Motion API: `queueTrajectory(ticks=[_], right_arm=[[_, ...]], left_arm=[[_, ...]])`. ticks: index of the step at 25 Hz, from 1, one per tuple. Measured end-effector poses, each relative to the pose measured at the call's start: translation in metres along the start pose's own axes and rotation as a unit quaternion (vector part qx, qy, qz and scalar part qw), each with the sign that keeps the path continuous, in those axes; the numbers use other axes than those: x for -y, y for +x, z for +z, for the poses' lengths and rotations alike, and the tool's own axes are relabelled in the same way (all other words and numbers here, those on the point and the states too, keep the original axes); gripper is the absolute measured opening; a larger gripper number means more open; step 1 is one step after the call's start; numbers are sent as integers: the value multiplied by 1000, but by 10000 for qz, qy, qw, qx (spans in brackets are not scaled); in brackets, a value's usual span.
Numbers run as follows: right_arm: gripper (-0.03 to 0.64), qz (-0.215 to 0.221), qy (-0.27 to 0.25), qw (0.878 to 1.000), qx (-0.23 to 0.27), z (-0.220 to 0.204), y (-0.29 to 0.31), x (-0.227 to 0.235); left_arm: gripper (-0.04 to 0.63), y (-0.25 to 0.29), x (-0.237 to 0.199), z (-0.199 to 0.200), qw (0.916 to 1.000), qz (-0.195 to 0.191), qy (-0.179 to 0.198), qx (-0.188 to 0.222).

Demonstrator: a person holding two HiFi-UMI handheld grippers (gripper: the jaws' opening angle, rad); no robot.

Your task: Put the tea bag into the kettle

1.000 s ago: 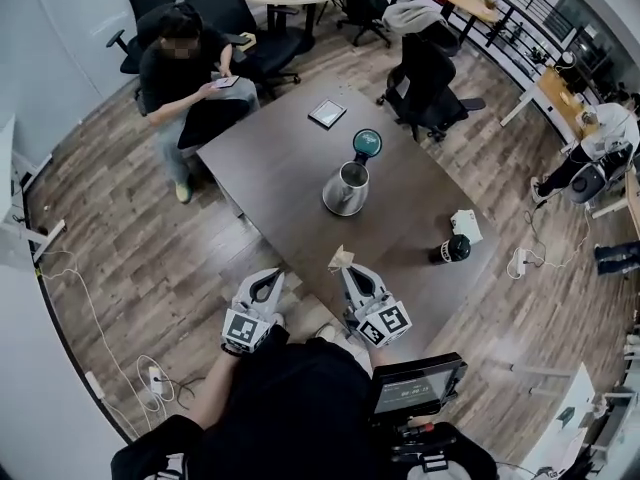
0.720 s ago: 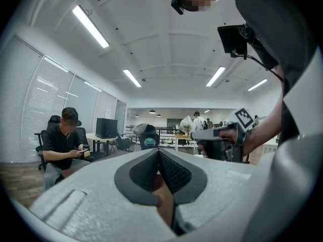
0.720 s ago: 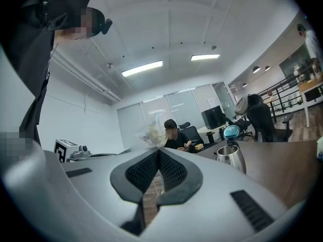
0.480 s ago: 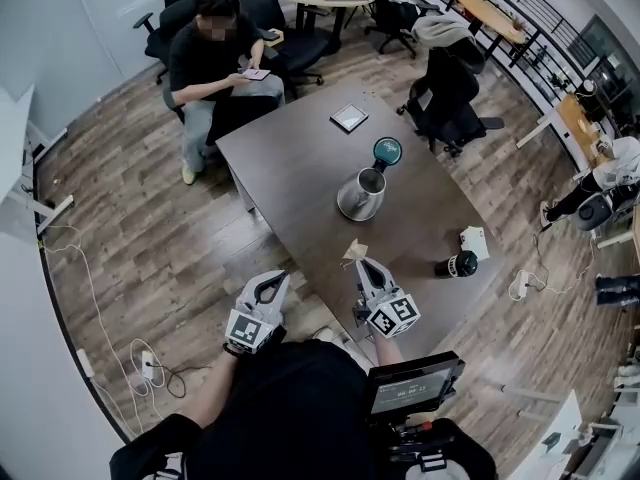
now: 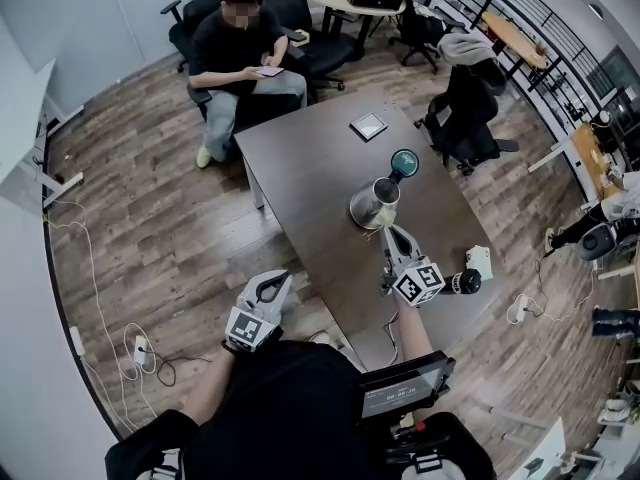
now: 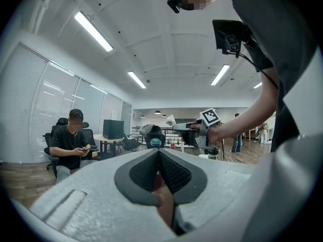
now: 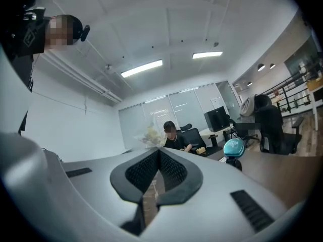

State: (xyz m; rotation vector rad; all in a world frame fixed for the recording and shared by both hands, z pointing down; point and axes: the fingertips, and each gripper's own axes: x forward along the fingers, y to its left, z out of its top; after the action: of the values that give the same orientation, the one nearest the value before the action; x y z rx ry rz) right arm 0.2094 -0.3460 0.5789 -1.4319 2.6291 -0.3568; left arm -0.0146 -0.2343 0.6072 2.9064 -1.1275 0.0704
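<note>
Pinching the tea bag (image 7: 150,134) at its tips, the right gripper (image 7: 159,150) has its jaws closed together on it. The bag projects up and to the left past the jaw tips. In the head view the right gripper (image 5: 390,232) reaches over the dark table (image 5: 300,163), pointing toward the far side. The tea bag (image 5: 373,232) sits at the jaw tips, just beside the near side of the kettle (image 5: 374,205). The bag is outside the kettle; whether it touches the kettle wall cannot be determined.

The kettle stands upright near the middle of the table. Its teal lid (image 5: 404,161) is hinged open on the far right side, leaving the mouth uncovered. The right gripper view shows the same lid (image 7: 233,147) to the right of the jaws.

The left gripper (image 5: 272,280) is held off the near left edge of the table, well apart from the kettle. Its jaws (image 6: 159,150) are closed together with nothing between them. From this view the right gripper (image 6: 194,132) appears raised above the table top, with the tea bag (image 6: 170,120) at its tip.

A black cup (image 5: 463,282) and a white box (image 5: 478,260) lie at the right edge of the table. A small square pad (image 5: 368,126) lies at the far end. A seated person (image 5: 240,58) is beyond the far left corner.
</note>
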Motion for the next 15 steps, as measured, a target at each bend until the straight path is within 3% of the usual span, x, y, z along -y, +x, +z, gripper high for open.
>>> queueTrajectory(ticks=[11,15], right_arm=[[8,-207,-476,9987,-7,30,38,66],[8,-311,-308,9990,42,29,52,89]], left_arm=[[-8,-16,-9,2,9994,328,34,-71],[-8,-21,-12,2,9991,421,50,-94]])
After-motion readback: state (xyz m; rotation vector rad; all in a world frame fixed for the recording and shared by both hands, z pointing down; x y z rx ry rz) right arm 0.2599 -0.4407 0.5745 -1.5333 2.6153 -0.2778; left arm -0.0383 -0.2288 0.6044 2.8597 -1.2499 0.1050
